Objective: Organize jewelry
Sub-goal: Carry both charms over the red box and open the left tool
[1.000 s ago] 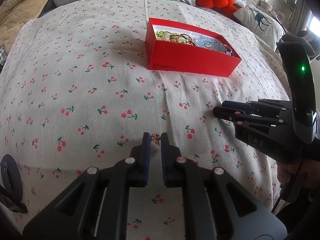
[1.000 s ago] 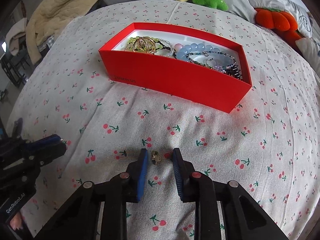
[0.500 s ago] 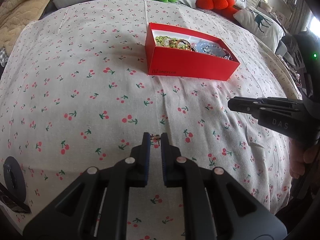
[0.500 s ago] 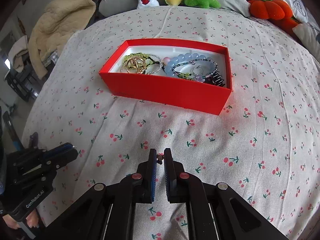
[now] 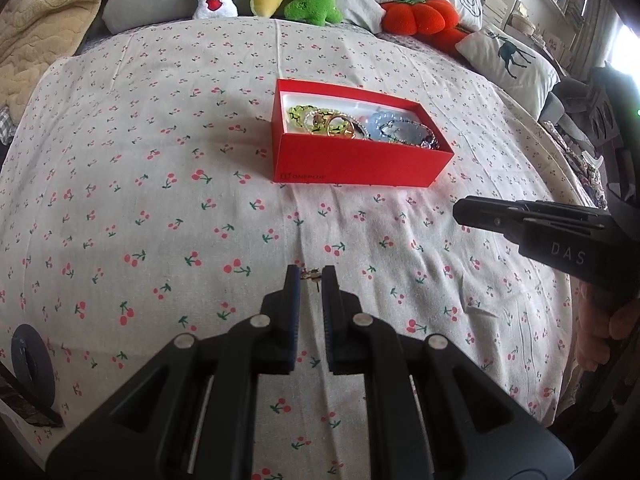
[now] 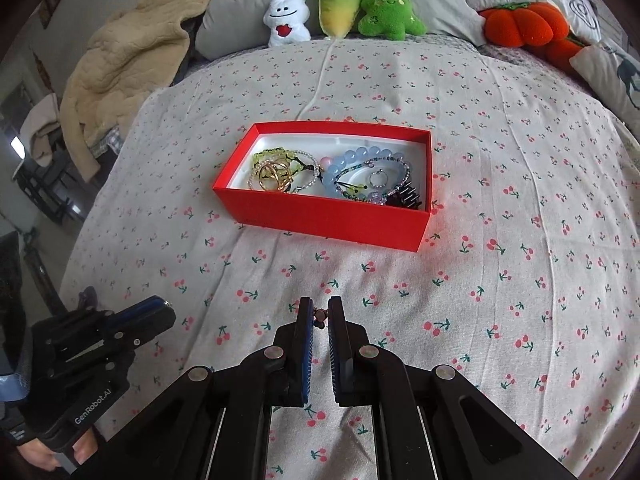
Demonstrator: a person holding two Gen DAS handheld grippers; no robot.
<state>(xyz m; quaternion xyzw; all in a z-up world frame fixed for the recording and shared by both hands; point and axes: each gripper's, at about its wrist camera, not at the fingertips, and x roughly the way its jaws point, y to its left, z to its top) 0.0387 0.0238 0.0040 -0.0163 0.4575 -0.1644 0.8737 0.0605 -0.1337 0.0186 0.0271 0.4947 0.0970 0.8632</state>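
Note:
A red box holding several bracelets and rings sits on the cherry-print bedspread. My left gripper is shut on a small earring at its fingertips, held above the bedspread in front of the box. My right gripper is shut on another small earring, also above the bedspread and short of the box. The right gripper shows at the right in the left wrist view. The left gripper shows at the lower left in the right wrist view.
Plush toys and pillows line the far edge of the bed. A beige blanket lies at the far left. An orange pumpkin cushion is at the far right.
My right gripper closed on the small earring and lifted it off the bedspread. Both grippers rose and drew back, so the box looks farther away.

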